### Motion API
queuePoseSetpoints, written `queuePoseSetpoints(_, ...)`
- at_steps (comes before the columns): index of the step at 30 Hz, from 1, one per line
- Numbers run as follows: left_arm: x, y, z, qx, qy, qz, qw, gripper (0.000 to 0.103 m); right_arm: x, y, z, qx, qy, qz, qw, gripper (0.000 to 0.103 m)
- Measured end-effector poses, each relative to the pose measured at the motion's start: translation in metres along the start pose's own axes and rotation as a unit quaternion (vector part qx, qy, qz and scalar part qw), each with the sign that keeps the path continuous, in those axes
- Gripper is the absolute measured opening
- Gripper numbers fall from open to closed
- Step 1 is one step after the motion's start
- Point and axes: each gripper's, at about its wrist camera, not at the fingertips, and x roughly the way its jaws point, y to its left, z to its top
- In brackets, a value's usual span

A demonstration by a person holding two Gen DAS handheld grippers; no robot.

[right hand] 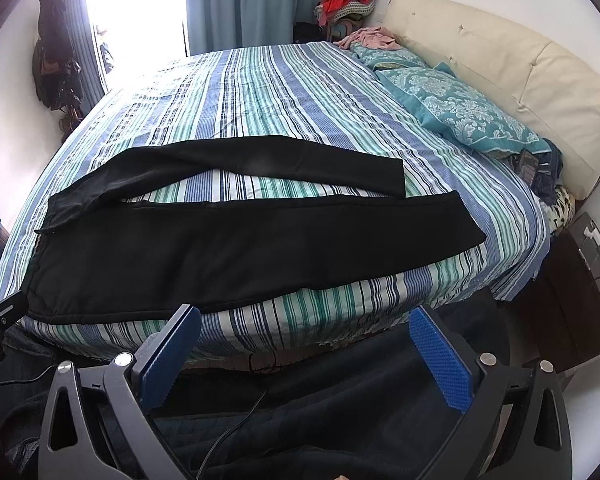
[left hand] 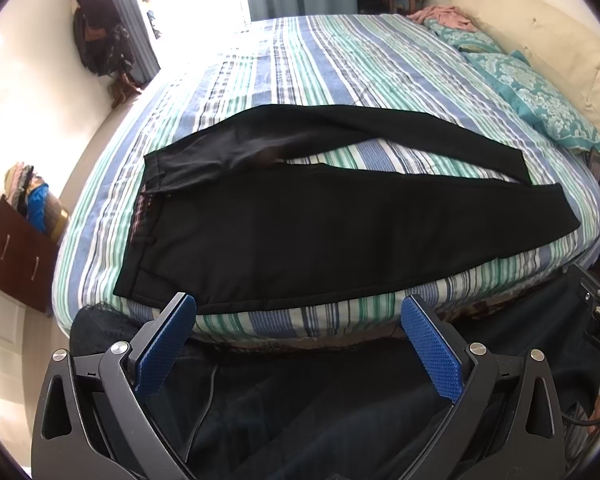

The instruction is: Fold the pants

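Black pants [left hand: 300, 232] lie spread flat on the striped bed [left hand: 300, 72], waistband to the left, both legs running right and splayed apart. In the right wrist view the same pants [right hand: 228, 248] show their leg ends toward the pillows. My left gripper [left hand: 298, 312] hovers open just off the bed's near edge, in front of the near leg's lower seam. My right gripper [right hand: 304, 320] is also open, held off the near edge further right. Neither touches the cloth.
Teal patterned pillows [right hand: 452, 108] and a cream headboard [right hand: 500, 64] sit at the right. A pink garment [right hand: 370, 38] lies at the far corner. A brown dresser [left hand: 16, 256] stands left of the bed, a dark nightstand [right hand: 576, 292] at right. Dark clothing and a cable hang below the grippers.
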Motion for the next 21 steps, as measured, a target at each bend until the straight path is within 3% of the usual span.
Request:
queuePoseSetpoints(11,0.000,0.001,0.002,0.002,-0.005,0.001,1.0000,0.102,0.005,-0.001,-0.002,-0.005,0.006,0.010,1.000,0.103)
queuePoseSetpoints(13,-0.003,0.005,0.006,-0.003,-0.022,0.008,0.9997,0.103,-0.002,0.002,-0.001,-0.032,-0.029,0.034,0.998,0.103)
queuePoseSetpoints(16,-0.005,0.014,0.016,-0.010,-0.044,0.028,0.9986,0.102,-0.015,-0.003,0.006,-0.090,-0.149,0.045,0.984,0.103)
queuePoseSetpoints(18,-0.003,0.019,0.022,-0.015,-0.047,0.038,0.9981,0.102,0.004,-0.016,0.022,-0.129,-0.179,0.044,0.974,0.103)
queuePoseSetpoints(21,0.001,0.026,0.028,-0.026,-0.048,0.046,0.9975,0.102,0.083,-0.060,0.064,-0.154,-0.111,0.023,0.981,0.100)
